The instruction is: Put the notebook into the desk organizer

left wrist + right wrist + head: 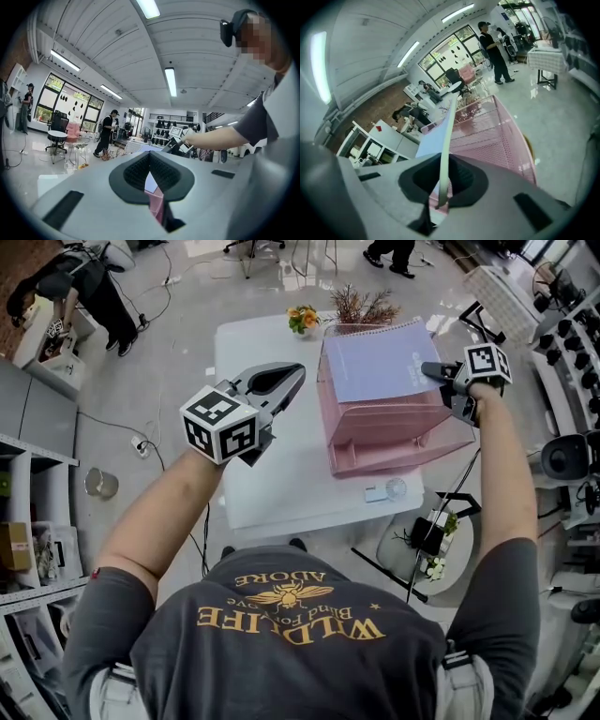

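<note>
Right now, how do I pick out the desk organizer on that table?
Find the white table mid-floor. On its right half stands the desk organizer. It is the only pink mesh bin, far bigger than the flower pot behind it, with the lavender notebook at its far end.

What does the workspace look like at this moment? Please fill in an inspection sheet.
Surface: white table, organizer on its right part.
Job's things: lilac spiral notebook tilted over the pink mesh desk organizer; whether it is seated inside, cannot tell.
Clutter: flower pot and dried twigs at the far edge; small pale items at the near edge.
Grippers: right gripper shut on the notebook's edge; left gripper shut, empty, left of the organizer.
Cables: floor cable left of the table.
Surroundings: person standing far left; shelving at right.
</note>
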### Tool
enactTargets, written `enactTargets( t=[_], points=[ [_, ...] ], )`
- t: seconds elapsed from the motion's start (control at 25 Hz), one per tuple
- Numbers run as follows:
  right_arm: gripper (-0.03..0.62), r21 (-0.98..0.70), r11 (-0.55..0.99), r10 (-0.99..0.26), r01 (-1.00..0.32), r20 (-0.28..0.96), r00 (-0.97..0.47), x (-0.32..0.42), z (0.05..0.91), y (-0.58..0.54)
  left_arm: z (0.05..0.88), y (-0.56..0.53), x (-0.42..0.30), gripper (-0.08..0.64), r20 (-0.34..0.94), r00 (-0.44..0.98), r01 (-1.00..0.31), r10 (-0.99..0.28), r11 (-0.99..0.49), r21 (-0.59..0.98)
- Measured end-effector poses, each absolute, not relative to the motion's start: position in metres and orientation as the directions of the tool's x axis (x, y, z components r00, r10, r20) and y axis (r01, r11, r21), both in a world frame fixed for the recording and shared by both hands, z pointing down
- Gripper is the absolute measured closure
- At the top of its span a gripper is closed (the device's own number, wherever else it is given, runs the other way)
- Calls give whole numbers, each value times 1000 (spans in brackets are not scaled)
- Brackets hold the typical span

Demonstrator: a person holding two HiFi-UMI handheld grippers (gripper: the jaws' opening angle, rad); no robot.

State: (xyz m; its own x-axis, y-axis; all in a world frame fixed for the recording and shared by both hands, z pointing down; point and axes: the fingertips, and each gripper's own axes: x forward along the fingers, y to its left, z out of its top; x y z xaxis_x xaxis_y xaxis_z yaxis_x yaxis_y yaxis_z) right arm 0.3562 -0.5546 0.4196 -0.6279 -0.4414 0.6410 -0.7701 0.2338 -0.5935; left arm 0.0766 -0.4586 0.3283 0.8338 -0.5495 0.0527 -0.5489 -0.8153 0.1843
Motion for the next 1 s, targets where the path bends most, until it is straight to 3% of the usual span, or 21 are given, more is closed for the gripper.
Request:
enactTargets(
  t=[0.24,0.6,0.72,0.84,1.0],
  points=[
    [545,-418,167,-434,-893,782,-447,376,439,-561,330,-461,78,558,63,833,-550,-549,-814,186],
    [479,-12,275,-393,-961,911,-124,388,458,-563,329,-464,80,558,61,834,-549,-549,-814,190],
    [424,136,297,-421,-945,907,-2,396,457,-566,330,-464,78,558,62,834,-549,-549,-813,193],
    [307,263,315,-457,-912,884,97,405,452,-570,330,-464,76,558,62,834,-550,-549,-812,196],
    [290,261,309,-503,-915,861,77,404,438,-574,329,-465,73,558,59,831,-553,-553,-809,198]
  ],
)
